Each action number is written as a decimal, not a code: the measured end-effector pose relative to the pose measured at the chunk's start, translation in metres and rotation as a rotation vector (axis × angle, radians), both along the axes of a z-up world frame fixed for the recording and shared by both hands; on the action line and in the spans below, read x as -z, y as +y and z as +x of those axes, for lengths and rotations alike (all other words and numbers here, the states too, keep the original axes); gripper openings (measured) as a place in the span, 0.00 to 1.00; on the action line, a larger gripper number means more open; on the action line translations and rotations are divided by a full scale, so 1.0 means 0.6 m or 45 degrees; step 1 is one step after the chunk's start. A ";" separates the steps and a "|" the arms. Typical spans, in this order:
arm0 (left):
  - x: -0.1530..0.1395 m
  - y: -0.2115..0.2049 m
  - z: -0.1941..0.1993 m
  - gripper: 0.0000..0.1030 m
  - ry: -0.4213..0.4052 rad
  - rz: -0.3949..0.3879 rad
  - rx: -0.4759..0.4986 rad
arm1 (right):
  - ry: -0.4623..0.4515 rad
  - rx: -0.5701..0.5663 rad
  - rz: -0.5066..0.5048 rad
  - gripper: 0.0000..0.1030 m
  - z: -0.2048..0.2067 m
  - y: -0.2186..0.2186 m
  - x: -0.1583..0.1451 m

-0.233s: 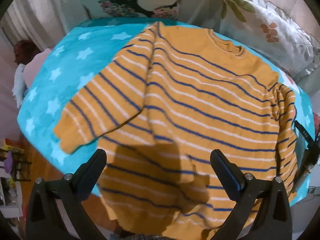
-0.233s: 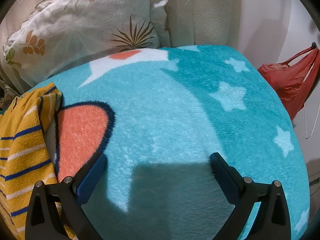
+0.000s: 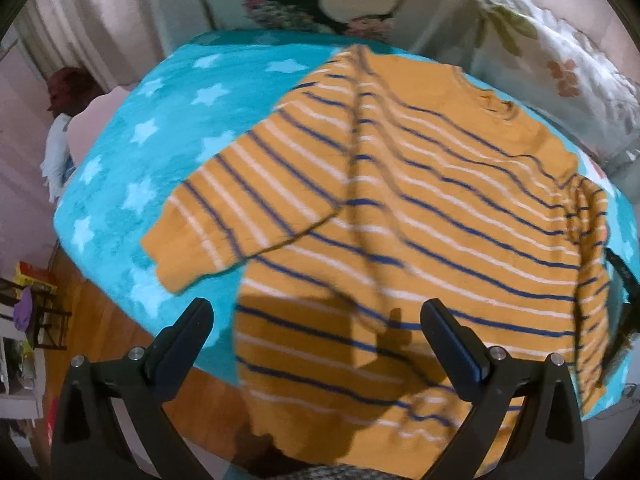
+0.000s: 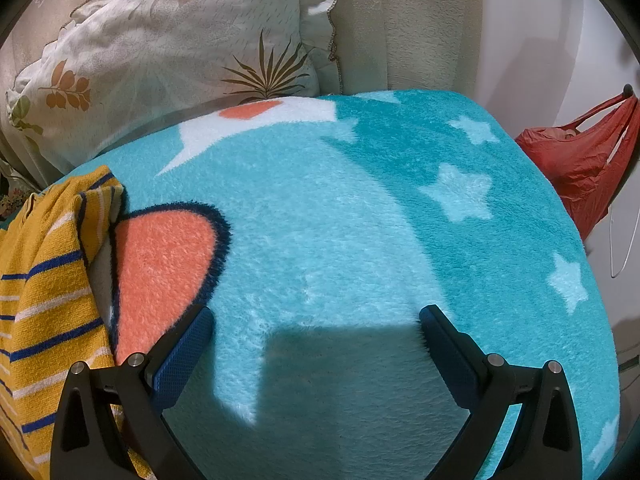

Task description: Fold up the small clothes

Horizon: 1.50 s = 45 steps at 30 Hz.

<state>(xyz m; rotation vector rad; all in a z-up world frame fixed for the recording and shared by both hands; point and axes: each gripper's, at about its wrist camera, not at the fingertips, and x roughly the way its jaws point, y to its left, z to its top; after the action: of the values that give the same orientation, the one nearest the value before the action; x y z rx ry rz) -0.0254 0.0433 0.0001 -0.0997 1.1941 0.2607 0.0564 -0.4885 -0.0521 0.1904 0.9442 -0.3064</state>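
Across the bed, a teal blanket point(image 4: 360, 220) with pale stars covered everything, a coral patch with a dark outline at 9 o'clock in the right wrist view and a white shape with a coral spot toward 11. Same blanket point(image 3: 120, 184) filled the 9 to 10 o'clock part of the left wrist view, its edge dropping to a wooden floor point(image 3: 112, 328) at 8 o'clock.

Mustard sweater point(image 3: 420, 216) with navy and white stripes lay spread flat on the blanket, collar toward 1 o'clock, hem hanging over the near edge at 6. One sleeve stuck out toward 9 o'clock; other sleeve bunched along the 3 o'clock side. That view was motion-blurred. Right wrist view caught only its edge point(image 4: 44, 288) at 8 to 9 o'clock, beside the coral patch.

Leaf-print pillow point(image 4: 160, 52) sat propped behind the blanket at 11 o'clock. Red bag point(image 4: 580, 164) hung off a hook at 3 o'clock, apart from the bed.

Left gripper point(image 3: 316, 320) hovered above the sweater's lower half, jaws spread wide, nothing between them. Right gripper point(image 4: 316, 326) hovered over bare blanket, tilted down, jaws spread wide too, empty, its left finger point(image 4: 180, 356) near the sweater edge; contact unclear.
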 end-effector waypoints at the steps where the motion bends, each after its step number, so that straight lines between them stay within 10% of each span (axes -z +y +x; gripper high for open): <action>1: 0.007 0.012 -0.003 1.00 0.000 0.012 -0.008 | 0.000 0.000 0.000 1.00 0.000 0.000 0.000; 8: 0.076 0.090 -0.018 0.95 0.070 -0.064 -0.046 | 0.000 0.000 0.000 1.00 0.000 0.000 0.000; 13: 0.106 0.089 -0.015 0.52 0.152 -0.132 0.008 | 0.000 0.000 0.000 1.00 0.000 0.000 0.000; 16: 0.102 0.083 -0.006 0.09 0.178 -0.165 0.073 | 0.000 0.000 0.000 1.00 0.000 0.000 0.000; 29: -0.006 0.150 -0.041 0.11 0.091 -0.174 0.215 | 0.000 0.000 0.000 1.00 0.000 0.000 0.000; 33: -0.007 0.194 -0.029 0.62 -0.020 -0.126 0.136 | 0.000 0.000 0.000 1.00 0.000 0.000 0.000; 37: 0.027 0.237 0.012 0.68 -0.070 -0.080 0.069 | 0.000 0.000 0.000 1.00 0.000 0.000 0.000; 42: 0.087 0.246 0.050 0.64 0.008 -0.100 0.115 | 0.000 0.000 0.000 1.00 0.000 0.000 0.000; 45: 0.102 0.252 0.057 0.14 0.074 -0.173 0.140 | 0.000 0.000 0.000 1.00 0.000 0.000 0.000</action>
<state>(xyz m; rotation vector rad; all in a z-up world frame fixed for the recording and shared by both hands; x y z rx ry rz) 0.0091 0.1947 -0.0612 -0.1452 1.2706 0.0866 0.0563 -0.4885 -0.0521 0.1903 0.9441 -0.3063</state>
